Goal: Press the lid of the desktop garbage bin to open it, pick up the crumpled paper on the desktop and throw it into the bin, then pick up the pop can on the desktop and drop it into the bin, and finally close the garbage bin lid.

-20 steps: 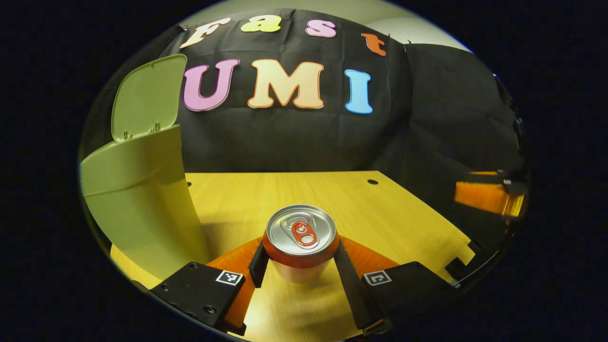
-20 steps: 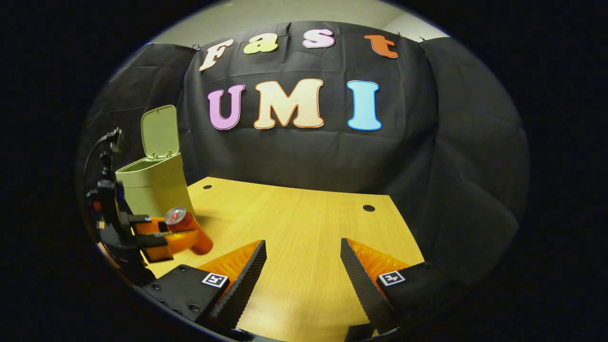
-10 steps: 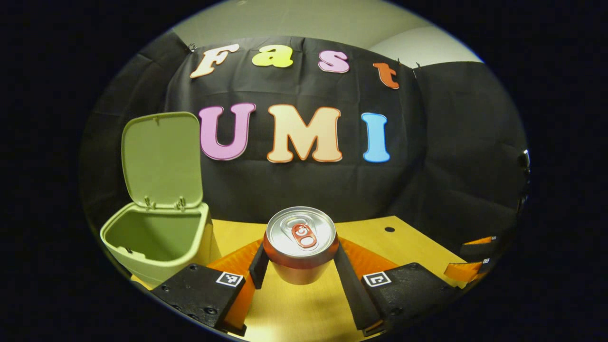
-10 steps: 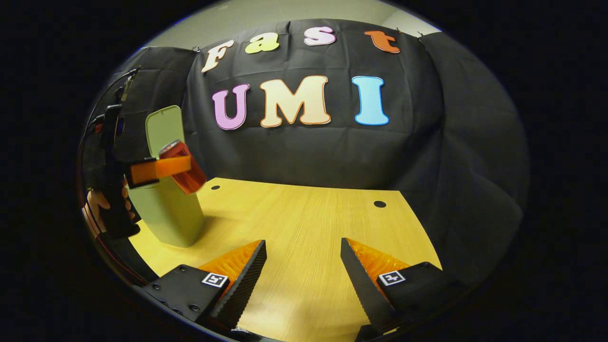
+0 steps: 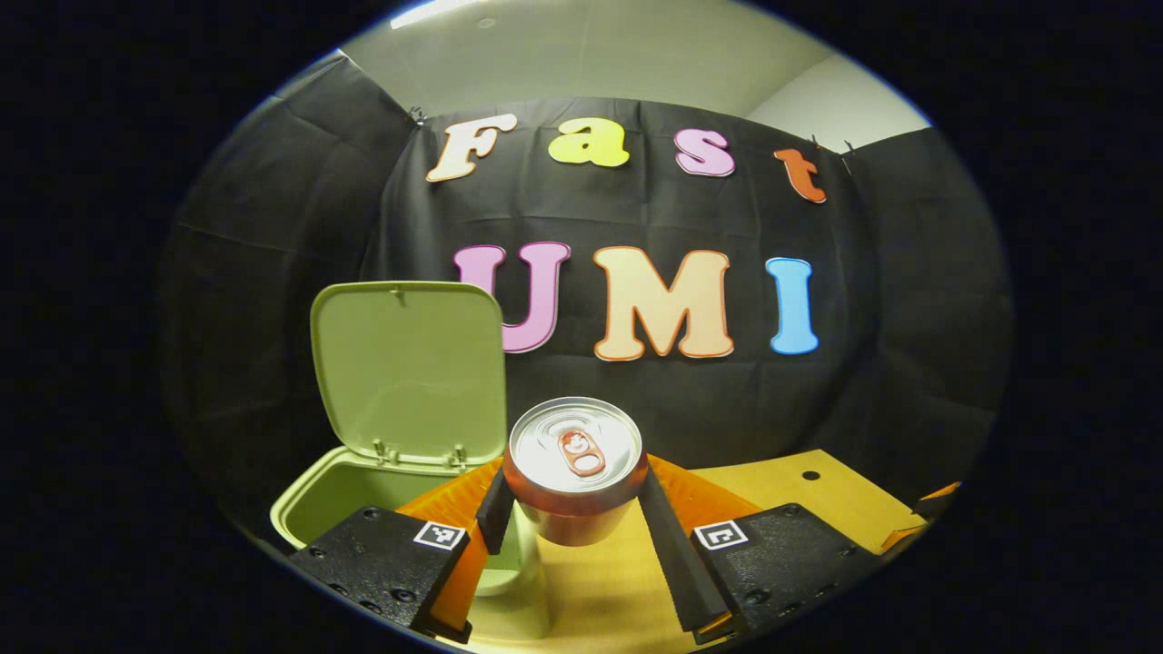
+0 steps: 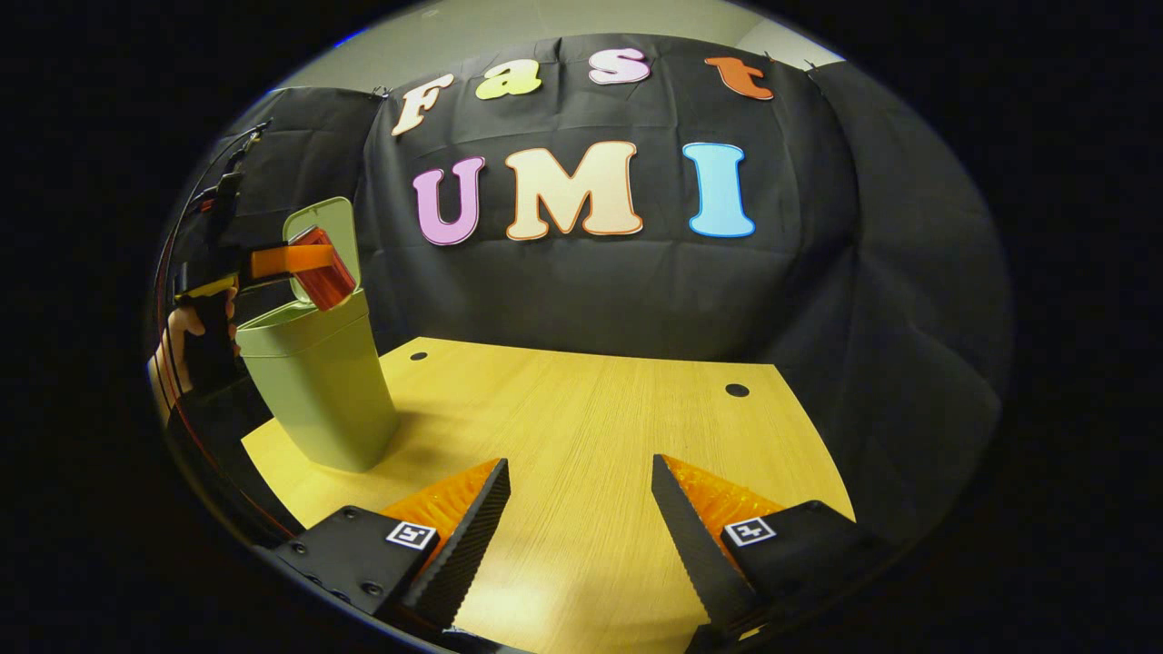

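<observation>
Left gripper view: my left gripper (image 5: 574, 509) had both fingers pressed on the sides of the pop can (image 5: 574, 463), which stood upright between them with its silver top and pull tab facing the camera. The can hung clear of the desktop (image 5: 800, 495). Just to its left sat the green garbage bin (image 5: 341, 500), its mouth open and its lid (image 5: 409, 363) raised upright at the back on its hinges. The can was beside the bin's rim, partly over the near corner as far as I could tell.

Right gripper view: my right gripper (image 6: 580, 518) was spread wide with nothing between its fingers, low over the wooden desktop (image 6: 581, 427). Far left, my other hand (image 6: 186, 331) held the left gripper (image 6: 295, 261) up at the bin (image 6: 313, 381), the can (image 6: 320, 268) tilted just above the open mouth, in front of the raised lid (image 6: 338, 222).
</observation>
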Action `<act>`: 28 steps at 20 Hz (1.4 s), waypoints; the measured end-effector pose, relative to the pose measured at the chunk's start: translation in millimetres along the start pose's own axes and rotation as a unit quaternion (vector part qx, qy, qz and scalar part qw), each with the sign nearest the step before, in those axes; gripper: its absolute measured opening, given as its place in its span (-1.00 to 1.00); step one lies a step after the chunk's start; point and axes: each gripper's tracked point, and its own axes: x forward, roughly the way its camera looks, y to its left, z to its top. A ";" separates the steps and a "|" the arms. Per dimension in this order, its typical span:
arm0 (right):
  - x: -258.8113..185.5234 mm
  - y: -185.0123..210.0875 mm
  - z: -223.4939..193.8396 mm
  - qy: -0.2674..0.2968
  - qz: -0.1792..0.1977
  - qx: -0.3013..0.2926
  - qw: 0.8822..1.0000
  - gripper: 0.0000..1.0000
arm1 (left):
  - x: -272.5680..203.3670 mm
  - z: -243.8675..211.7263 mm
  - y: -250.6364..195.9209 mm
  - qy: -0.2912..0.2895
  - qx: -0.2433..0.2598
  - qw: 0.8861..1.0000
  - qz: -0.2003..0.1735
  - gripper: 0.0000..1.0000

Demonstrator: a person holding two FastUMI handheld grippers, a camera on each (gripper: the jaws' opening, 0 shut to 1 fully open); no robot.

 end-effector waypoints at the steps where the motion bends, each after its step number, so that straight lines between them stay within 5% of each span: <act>1: 1.3 0.8 -1.2 0.000 0.000 -0.002 1.000 0.97 | -0.1 1.0 12.2 0.000 -0.001 1.000 0.011 0.49; 10: 7.4 -1.4 -0.5 0.003 0.000 -0.007 1.000 0.97 | -8.1 -30.5 85.8 0.028 -0.008 0.996 0.085 0.58; 13: 8.1 0.3 -1.2 0.002 0.003 -0.010 1.000 0.99 | -8.6 1.9 86.7 -0.004 -0.009 0.996 0.085 0.92; 22: 9.4 -2.8 -2.8 0.003 -0.012 0.003 1.000 0.97 | 28.4 132.8 106.0 -0.079 -0.006 0.995 0.062 0.89; 28: 0.8 -1.2 -10.4 0.006 -0.030 0.016 0.999 0.97 | 88.8 148.7 131.5 -0.030 -0.018 0.998 0.050 0.88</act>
